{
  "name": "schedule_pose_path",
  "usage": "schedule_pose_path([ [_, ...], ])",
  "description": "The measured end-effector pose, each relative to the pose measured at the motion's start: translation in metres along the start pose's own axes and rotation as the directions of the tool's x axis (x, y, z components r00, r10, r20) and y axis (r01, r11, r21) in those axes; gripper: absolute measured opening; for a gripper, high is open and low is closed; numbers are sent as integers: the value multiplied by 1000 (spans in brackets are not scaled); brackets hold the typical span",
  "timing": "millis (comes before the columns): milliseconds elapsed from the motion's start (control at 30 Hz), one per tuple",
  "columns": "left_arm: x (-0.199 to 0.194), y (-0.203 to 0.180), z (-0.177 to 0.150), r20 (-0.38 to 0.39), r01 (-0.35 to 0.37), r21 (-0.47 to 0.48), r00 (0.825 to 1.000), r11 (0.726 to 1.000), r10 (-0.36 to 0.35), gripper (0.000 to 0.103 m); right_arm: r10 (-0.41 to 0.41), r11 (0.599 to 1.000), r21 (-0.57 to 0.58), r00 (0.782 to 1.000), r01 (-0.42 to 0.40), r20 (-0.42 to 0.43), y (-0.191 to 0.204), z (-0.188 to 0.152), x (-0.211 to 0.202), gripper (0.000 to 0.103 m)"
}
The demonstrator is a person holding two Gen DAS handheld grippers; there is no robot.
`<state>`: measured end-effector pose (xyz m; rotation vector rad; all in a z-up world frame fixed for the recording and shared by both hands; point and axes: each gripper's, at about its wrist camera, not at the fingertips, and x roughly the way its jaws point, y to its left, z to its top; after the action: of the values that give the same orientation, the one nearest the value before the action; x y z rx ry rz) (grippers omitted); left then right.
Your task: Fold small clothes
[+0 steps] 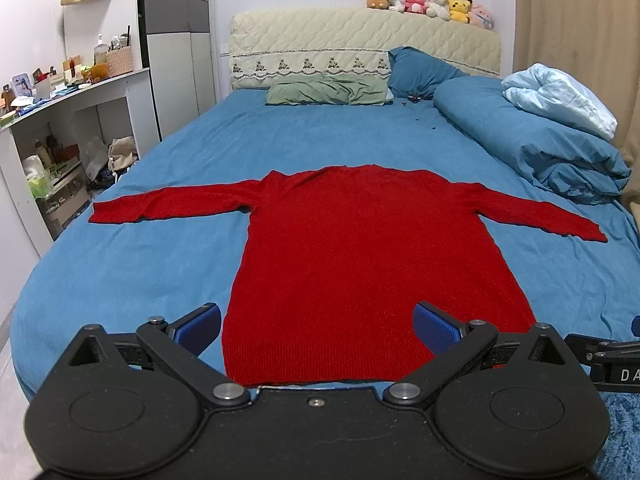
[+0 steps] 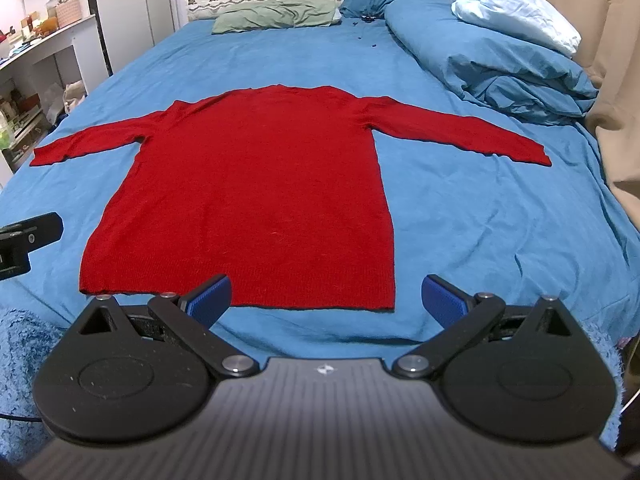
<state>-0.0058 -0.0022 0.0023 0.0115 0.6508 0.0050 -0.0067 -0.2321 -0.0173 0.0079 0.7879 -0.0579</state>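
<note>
A red long-sleeved sweater (image 1: 360, 248) lies flat on the blue bed (image 1: 160, 184), hem toward me, both sleeves spread out sideways. It also shows in the right wrist view (image 2: 256, 184). My left gripper (image 1: 318, 326) is open and empty, held over the hem's left half. My right gripper (image 2: 326, 298) is open and empty, held over the hem's right corner. Neither gripper touches the sweater. The right gripper's edge shows at the far right of the left wrist view (image 1: 612, 356).
A rolled blue duvet (image 1: 532, 140) with a pale blue cloth (image 1: 560, 96) lies at the bed's right. A green pillow (image 1: 328, 90) and blue pillow (image 1: 420, 72) lie at the headboard. A cluttered white shelf (image 1: 72, 120) stands left of the bed.
</note>
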Motion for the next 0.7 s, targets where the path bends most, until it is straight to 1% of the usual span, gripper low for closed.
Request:
schedule_pose_path([
  [200, -1, 0, 0, -4, 0, -5, 1000, 1000, 0, 103, 8, 1000, -2, 1000, -8, 2, -3, 1, -2, 103],
  [300, 0, 0, 1, -7, 3, -13, 1000, 1000, -3, 103, 44, 999, 2, 999, -44, 4, -6, 2, -3, 103],
  [367, 1, -1, 4, -13, -6, -31, 1000, 1000, 6, 103, 58, 998, 5, 998, -58, 8, -9, 6, -2, 103],
  [433, 3, -5, 10, -16, -13, -27, 1000, 1000, 13, 103, 52, 999, 6, 998, -52, 27, -15, 14, -2, 103],
  [500, 5, -13, 19, 0, -17, 2, 1000, 1000, 17, 103, 53, 998, 32, 998, -54, 45, -27, 25, 1, 103],
  [567, 11, -23, 34, 15, -25, 30, 1000, 999, 25, 103, 62, 994, 88, 996, -68, 69, -47, 39, 5, 103],
  [633, 18, -34, 54, 56, -20, 53, 998, 998, 17, 103, 62, 987, 140, 994, -75, 93, -69, 55, 13, 103],
  [700, 29, -47, 76, 94, 0, 69, 996, 998, -7, 103, 45, 979, 193, 993, -66, 112, -95, 72, 26, 103],
])
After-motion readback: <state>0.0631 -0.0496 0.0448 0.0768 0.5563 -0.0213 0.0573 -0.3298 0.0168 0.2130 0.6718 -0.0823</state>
